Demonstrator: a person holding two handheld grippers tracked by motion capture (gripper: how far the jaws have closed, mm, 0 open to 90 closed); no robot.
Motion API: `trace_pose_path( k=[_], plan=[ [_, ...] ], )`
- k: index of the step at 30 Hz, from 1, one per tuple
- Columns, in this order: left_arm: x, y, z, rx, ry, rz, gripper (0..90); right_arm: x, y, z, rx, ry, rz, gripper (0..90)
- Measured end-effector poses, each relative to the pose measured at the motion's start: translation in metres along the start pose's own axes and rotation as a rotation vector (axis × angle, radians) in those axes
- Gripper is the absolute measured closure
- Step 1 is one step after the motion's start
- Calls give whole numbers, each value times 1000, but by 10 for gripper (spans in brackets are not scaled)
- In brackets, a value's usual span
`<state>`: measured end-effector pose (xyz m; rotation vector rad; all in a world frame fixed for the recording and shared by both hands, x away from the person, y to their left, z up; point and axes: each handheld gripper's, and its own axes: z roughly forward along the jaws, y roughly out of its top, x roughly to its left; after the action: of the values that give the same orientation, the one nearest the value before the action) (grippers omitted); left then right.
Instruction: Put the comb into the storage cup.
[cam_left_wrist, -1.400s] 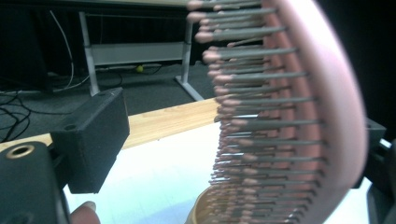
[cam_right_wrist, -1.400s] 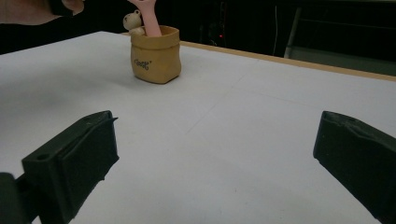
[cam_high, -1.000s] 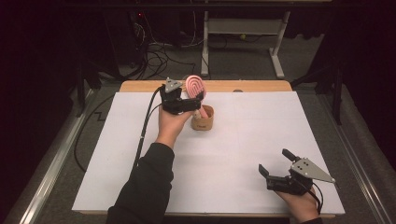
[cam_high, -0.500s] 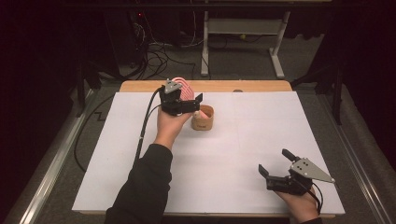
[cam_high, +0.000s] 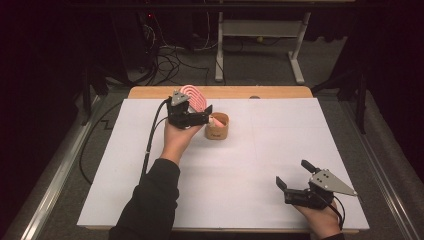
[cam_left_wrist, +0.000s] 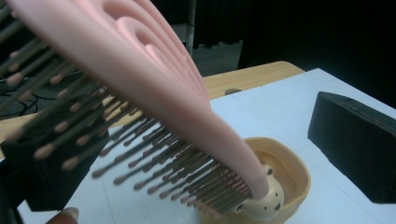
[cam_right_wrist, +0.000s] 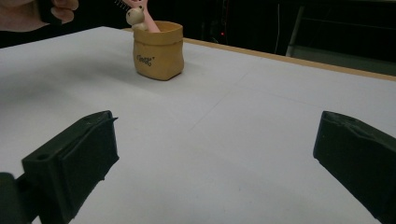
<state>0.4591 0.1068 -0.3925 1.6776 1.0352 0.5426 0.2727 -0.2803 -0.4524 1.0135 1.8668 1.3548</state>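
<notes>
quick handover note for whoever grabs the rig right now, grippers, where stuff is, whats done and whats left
Left gripper: at the far side of the table, jaws apart on either side of the pink brush; whether they grip it is unclear.
Right gripper: open, empty, low at the near right edge.
Brush: tilted, handle end down inside the tan cup, head sticking out.
Cup: upright on the white table, a small figure inside.
Done: brush handle is in the cup.
Left: probably let the brush settle and back the left gripper away.
</notes>
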Motion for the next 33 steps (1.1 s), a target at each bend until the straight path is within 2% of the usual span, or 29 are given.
trace_pose_path(
  k=[7,17,25,29,33],
  plan=[
    [2,-11,-9,4,-2,5,0,1,0,0,5,-2,-3,2],
    [8,-21,-30,-11,-11,21,0,2,0,0,3,-2,-9,2],
    [9,-30,-49,-38,-21,19,0,2,0,0,6,-3,-13,2],
    [8,-35,-59,-34,-22,37,0,3,0,0,6,-3,-15,2],
    [9,-43,-72,-32,-23,33,0,4,0,-1,4,-5,-18,2]
  ],
)
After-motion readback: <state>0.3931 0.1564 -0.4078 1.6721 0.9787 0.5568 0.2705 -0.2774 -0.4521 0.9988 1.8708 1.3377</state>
